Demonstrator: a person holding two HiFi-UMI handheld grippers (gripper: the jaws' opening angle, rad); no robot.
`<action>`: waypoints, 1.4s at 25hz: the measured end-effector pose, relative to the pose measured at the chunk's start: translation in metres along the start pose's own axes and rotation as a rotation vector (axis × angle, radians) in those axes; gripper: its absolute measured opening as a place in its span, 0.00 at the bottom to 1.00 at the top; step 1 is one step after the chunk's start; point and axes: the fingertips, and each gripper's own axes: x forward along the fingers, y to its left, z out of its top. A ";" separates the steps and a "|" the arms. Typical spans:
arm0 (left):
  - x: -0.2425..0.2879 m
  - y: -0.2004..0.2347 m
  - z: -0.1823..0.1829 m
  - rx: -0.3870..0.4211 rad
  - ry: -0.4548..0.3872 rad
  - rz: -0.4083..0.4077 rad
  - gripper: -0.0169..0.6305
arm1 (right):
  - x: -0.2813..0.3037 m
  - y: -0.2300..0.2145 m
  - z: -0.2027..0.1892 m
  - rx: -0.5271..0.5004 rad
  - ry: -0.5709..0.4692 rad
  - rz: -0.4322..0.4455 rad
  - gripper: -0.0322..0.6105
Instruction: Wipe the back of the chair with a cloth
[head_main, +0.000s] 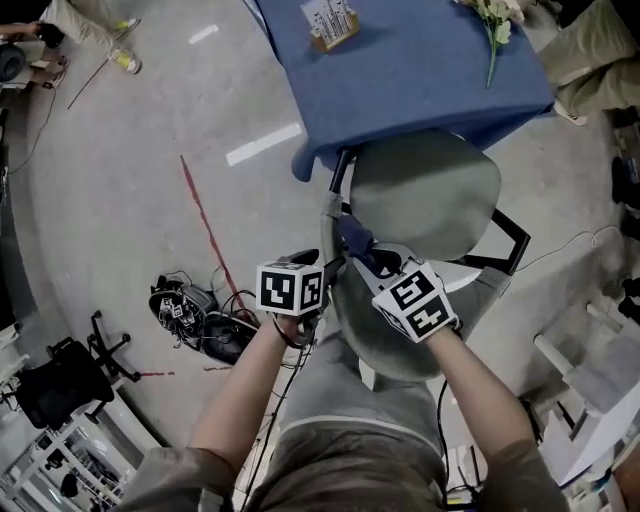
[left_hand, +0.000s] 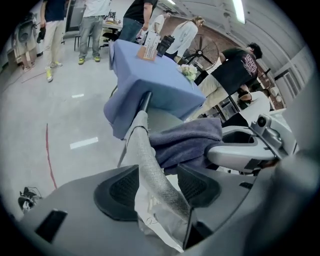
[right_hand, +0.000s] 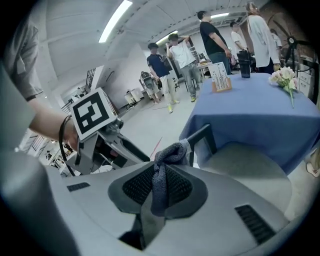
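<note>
Left gripper (left_hand: 157, 187): jaws drawn narrow onto the top edge of the chair back (left_hand: 148, 150), apparently to steady the chair against the wiping. Right gripper (right_hand: 159, 192): jaws closed flat on the cloth (right_hand: 167, 152), which bunches beyond the pads and lies on the same top edge, just beside the left gripper.

Judged step: wiping along the top rim, with most of the back below it not yet reached.

Clearances: the seat (head_main: 425, 190) is tucked under the hanging edge of the blue table (head_main: 400, 60). An armrest (head_main: 510, 240) juts out at the right. Open floor lies to the left, but cables (head_main: 200, 315) lie near the person's feet.
</note>
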 end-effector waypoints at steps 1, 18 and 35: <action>0.004 0.001 -0.002 -0.009 0.007 0.000 0.43 | 0.004 -0.002 -0.006 0.005 0.016 0.001 0.16; 0.023 0.002 -0.010 -0.081 0.034 -0.036 0.32 | 0.072 0.008 -0.079 0.006 0.233 0.125 0.16; 0.024 0.007 -0.009 -0.080 0.026 -0.019 0.31 | -0.075 -0.007 -0.239 -0.069 0.796 0.308 0.16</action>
